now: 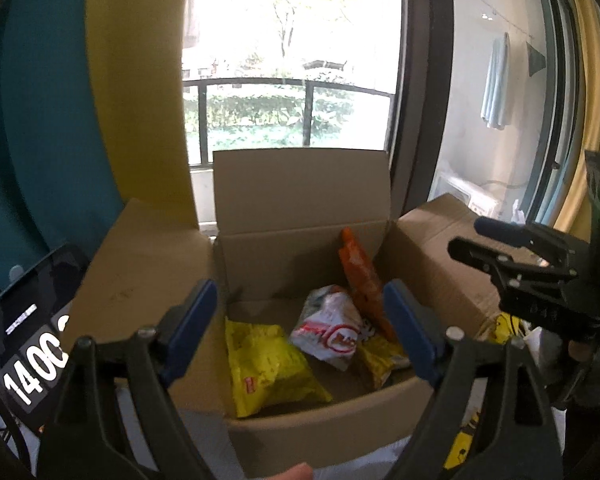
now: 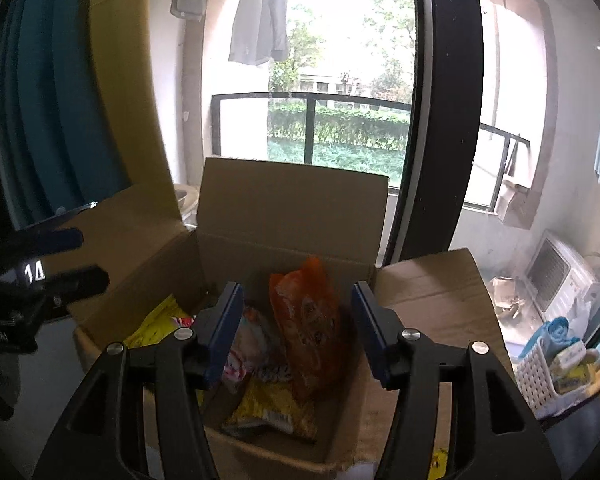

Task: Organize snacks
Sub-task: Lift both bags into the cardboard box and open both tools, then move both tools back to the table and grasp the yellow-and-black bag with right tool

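both tongs, left tongs and right tongs, hang open and empty over the cardboard box; orange packet leans below the right, yellow packet lies flat below the left, likely just dropped.

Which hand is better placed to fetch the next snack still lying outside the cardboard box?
Probably the right. Both tools are open and empty over the cardboard box. The yellow packet outside the box lies just below the right tool, while the left tool faces the box's inside.
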{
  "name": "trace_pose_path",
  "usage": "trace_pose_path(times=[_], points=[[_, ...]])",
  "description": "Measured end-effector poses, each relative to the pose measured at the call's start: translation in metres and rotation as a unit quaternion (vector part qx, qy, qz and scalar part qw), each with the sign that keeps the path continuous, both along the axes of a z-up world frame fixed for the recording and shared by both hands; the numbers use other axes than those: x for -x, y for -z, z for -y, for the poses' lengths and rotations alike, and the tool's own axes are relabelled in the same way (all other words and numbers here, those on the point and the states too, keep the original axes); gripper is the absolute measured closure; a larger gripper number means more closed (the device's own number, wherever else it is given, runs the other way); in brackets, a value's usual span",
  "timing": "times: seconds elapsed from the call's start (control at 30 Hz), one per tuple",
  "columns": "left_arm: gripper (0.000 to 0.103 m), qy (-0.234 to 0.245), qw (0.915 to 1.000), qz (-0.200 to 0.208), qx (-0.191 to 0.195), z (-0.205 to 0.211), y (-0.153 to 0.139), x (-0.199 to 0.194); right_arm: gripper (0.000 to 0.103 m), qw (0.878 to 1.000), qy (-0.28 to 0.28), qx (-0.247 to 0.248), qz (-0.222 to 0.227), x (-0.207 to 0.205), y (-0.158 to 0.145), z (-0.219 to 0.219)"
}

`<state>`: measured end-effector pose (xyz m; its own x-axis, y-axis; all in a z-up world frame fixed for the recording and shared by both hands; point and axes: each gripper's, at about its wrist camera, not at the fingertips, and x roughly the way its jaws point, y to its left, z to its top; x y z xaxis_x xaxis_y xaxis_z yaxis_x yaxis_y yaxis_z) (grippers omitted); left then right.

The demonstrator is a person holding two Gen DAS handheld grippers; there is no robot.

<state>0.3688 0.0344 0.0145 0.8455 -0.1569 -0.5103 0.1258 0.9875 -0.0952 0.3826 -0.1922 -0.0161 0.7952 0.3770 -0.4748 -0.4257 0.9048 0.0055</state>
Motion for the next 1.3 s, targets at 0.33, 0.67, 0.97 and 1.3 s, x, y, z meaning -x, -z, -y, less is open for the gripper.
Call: trace_pose_path(times=[0.33,0.67,0.97,1.3], points=[[0.016,0.003,0.9999,0.013,0.009,-0.002,-0.009,0.048,0.044,1.0,-0.002,-0.001,-0.002,0.055,-0.007,0.012],[0.016,0.021,0.9997,0.011,0.009,0.01,-0.006,0.089,0.044,1.0,-0.001,0.005,-0.006,0.111,0.001,0.026],[0.016,0.03,0.9994,-0.015,0.006,0.017,0.015,0.107,0.044,0.999,0.022,0.021,-0.037,0.142,0.032,0.056],[0.016,0.03,0.9976,-0.063,0.005,0.025,0.053,0.114,0.043,0.993,0.056,0.026,-0.096,0.158,0.088,0.094]])
